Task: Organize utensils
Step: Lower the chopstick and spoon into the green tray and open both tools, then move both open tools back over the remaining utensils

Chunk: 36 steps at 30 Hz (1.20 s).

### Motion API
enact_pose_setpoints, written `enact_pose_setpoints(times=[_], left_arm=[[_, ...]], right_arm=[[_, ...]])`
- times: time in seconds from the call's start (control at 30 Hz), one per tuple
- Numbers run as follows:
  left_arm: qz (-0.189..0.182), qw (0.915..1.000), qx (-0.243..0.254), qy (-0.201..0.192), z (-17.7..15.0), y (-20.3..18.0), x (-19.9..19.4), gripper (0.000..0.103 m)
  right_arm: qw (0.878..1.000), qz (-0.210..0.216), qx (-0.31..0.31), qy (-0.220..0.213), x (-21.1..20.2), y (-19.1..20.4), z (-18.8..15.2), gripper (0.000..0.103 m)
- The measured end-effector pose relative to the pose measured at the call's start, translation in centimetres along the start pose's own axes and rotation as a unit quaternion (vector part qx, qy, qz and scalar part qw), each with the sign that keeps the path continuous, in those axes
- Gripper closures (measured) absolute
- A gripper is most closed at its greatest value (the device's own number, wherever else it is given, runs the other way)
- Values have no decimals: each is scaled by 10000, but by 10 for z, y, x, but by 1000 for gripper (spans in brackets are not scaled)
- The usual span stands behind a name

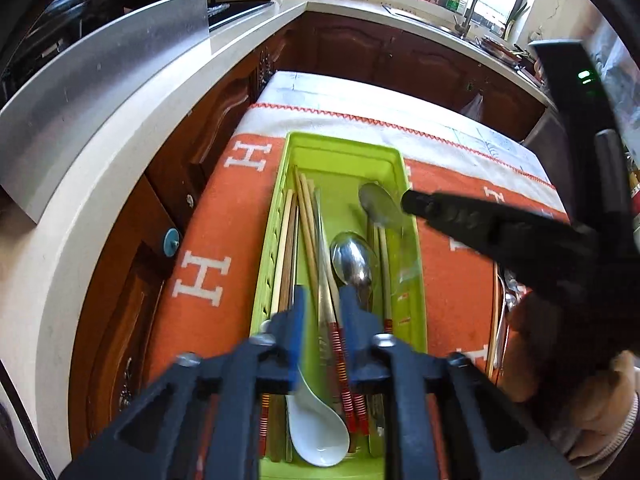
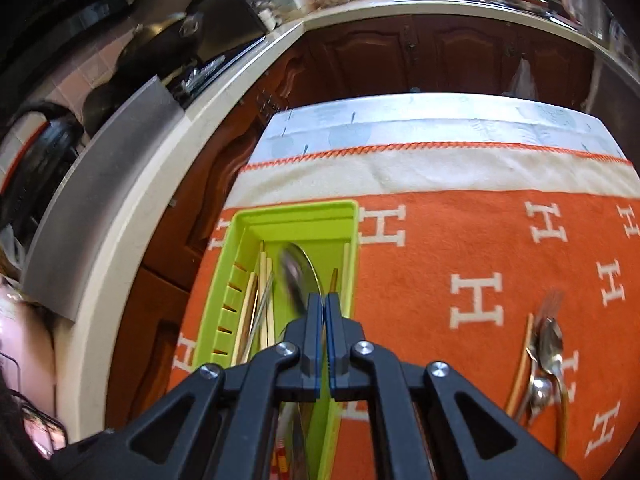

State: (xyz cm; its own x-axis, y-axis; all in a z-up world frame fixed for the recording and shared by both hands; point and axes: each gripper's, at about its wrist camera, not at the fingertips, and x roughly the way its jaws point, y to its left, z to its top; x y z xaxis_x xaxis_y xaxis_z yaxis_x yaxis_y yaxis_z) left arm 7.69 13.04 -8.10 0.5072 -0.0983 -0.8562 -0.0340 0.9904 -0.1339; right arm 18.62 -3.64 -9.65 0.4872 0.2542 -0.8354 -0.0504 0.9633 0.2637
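Green tray (image 1: pixel 298 148) at frame centre in the left wrist view, lying on the orange cloth (image 1: pixel 224 240). Already inside: wooden chopsticks (image 1: pixel 286 248) along the left wall, red-banded chopsticks (image 1: pixel 340 364) lower centre, two metal spoons (image 1: pixel 354 264) mid-tray, white ceramic spoon (image 1: pixel 316 432) at the bottom. Bulk of the sorting judged complete.

Left gripper (image 1: pixel 320 304) low centre over the tray, jaws narrowly parted around the chopstick handles; pads not seen pressing, so nothing judged held. Release of the last item appears made.

Right gripper (image 2: pixel 325 308) at centre of its own view, above the tray's right wall, jaws closed to a sliver. A blurred metal spoon (image 2: pixel 298 276) just ahead of the tips; whether gripped cannot be told, and no item visible between the pads.

Outstanding: small cluster of loose utensils (image 2: pixel 546 364) at lower right of the right wrist view, on the cloth well apart from the tray. Spoons and a pale chopstick recognisable, exact count unclear. Transfer of these judged the remaining work.
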Motion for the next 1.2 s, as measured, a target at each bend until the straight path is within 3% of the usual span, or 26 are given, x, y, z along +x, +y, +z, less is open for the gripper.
enact_pose_setpoints(times=[0.23,0.3,0.37,0.67,0.83,0.93,1.2], left_arm=[[176,9998,22,-53,-3,-1,-7,66],[243,9996,29,-118,-5,-2,-11,52],[318,9993,49,-210,-7,-5,-17,45],[576,9969,-15,-529,-19,-16,-45,31],[533,9955,115,-779,-26,-34,-66,29],[510,9937,216,-973,-32,-47,-77,19],[219,9903,645,-1211,-51,-91,-94,17]], right_arm=[[9998,88,-141,-97,-12,0,-1,99],[9998,92,-122,-113,-18,-4,-1,99],[9999,113,-102,-47,-23,-9,-2,99],[9995,-38,-269,-135,-56,-30,-16,99],[9983,-120,-462,-347,-88,-40,-30,99],[9974,-172,-463,-534,-112,-48,-38,99],[9939,-427,-250,-982,-160,-81,-64,99]])
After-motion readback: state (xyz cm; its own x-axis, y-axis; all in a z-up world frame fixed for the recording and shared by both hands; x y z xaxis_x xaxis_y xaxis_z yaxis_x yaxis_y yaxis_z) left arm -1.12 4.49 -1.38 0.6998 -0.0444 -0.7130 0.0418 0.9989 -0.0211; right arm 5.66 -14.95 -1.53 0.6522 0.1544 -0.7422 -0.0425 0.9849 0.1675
